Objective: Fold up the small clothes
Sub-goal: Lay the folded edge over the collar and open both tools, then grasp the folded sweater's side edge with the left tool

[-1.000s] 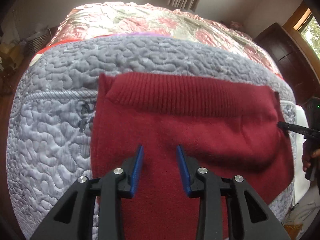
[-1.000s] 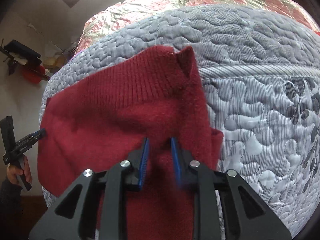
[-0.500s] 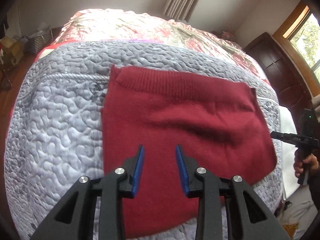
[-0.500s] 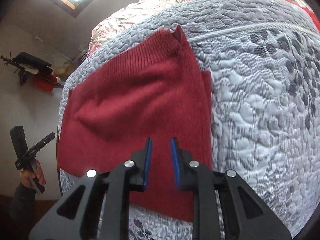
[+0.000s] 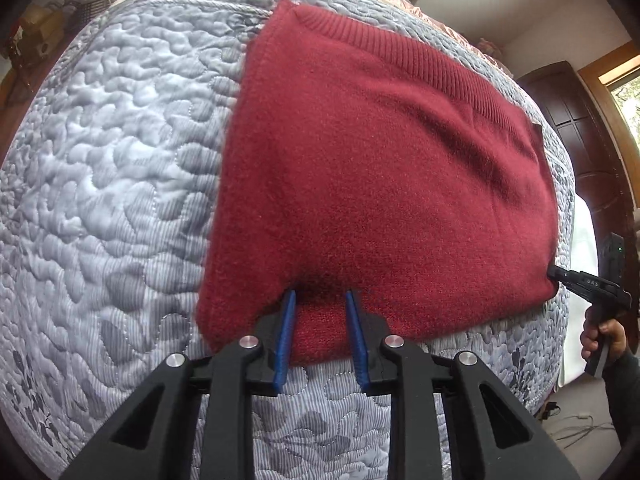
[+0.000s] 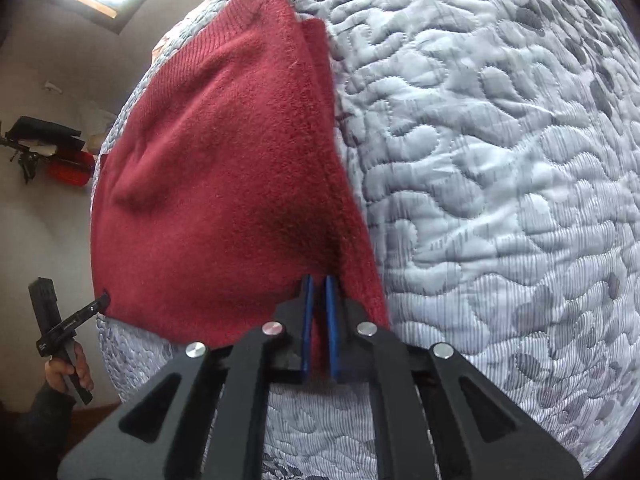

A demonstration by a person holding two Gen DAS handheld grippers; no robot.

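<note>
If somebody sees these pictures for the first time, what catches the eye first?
First the dark red knitted garment, lying flat on the grey quilted bedspread. Next the two claws at its near edge: the left claw is open around the hem, and the right claw is pinched on the corner.

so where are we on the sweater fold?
Done: red sweater lies as a flat rectangle on the grey quilt, no sleeves showing. In hand: both claws at its near edge, right claw nearly shut on the hem, left claw open around it. Left: fold that edge toward the ribbed band.
</note>
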